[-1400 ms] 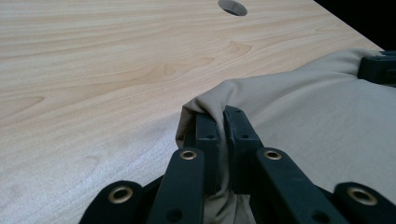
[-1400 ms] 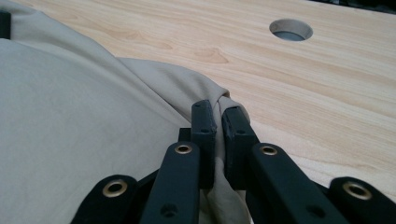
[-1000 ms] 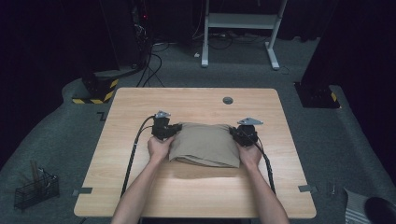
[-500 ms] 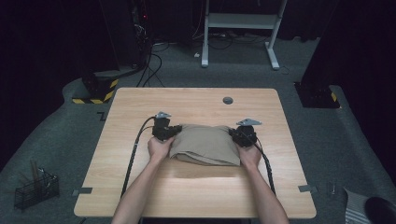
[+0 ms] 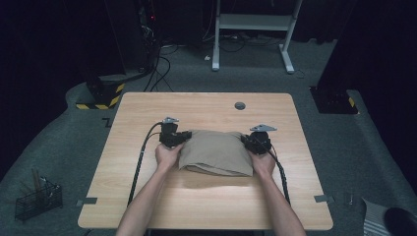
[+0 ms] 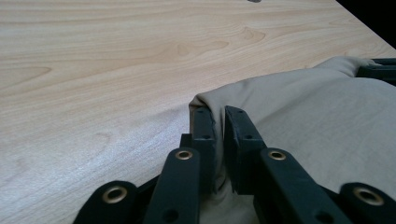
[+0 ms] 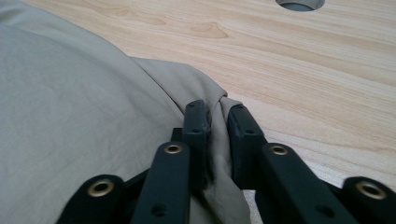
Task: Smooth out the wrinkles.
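Folded beige cloth (image 5: 216,152) is lying mid-way across the light wooden worktop (image 5: 206,206), nearer the person. Left tool (image 5: 183,138) is sitting at its left far corner, right tool (image 5: 247,141) at its right far corner. Round grey grommet (image 5: 239,105) is sitting behind, near the far edge.

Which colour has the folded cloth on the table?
Plain beige, with no pattern. The cloth shows best in the high view.

Bare table (image 5: 206,110) stretches beyond the folded beige cloth (image 5: 216,152) and on both sides. A round cable hole (image 5: 240,105) sits flush far back.
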Demonstrator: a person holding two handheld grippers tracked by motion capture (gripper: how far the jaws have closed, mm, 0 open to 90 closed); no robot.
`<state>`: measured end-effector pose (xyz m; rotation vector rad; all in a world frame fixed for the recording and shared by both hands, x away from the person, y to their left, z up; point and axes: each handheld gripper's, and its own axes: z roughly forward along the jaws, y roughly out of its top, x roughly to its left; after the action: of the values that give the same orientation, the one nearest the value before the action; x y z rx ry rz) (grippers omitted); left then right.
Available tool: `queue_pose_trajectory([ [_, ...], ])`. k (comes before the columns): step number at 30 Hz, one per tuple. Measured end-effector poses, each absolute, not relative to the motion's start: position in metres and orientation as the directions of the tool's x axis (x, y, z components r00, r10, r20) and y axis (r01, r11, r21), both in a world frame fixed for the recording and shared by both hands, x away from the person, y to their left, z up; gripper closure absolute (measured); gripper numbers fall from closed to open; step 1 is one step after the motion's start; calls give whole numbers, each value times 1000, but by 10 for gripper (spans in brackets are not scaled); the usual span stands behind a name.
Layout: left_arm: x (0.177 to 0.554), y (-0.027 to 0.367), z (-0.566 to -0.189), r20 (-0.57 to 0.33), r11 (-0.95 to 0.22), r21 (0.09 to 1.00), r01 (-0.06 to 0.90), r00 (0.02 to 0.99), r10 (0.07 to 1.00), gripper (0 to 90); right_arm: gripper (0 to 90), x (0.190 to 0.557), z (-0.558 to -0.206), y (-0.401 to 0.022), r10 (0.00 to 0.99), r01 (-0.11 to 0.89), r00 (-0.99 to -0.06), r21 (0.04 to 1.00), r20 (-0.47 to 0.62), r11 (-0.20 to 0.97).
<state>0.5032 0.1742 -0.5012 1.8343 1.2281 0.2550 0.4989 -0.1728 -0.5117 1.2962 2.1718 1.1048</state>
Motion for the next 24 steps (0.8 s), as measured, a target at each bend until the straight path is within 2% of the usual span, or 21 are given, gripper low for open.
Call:
queue_pose_trajectory([
  [6, 502, 176, -498, -271, -123, 758, 640, 481, 834, 743, 685, 499, -511, -176, 870, 577, -486, 780, 89, 242],
  [16, 494, 188, -479, -266, -83, 786, 612, 456, 849, 449, 497, 494, -501, -183, 883, 567, -459, 797, 98, 206],
  [24, 478, 190, -452, -220, -82, 842, 534, 477, 851, 367, 450, 484, -489, -192, 888, 528, -449, 832, 102, 171],
])
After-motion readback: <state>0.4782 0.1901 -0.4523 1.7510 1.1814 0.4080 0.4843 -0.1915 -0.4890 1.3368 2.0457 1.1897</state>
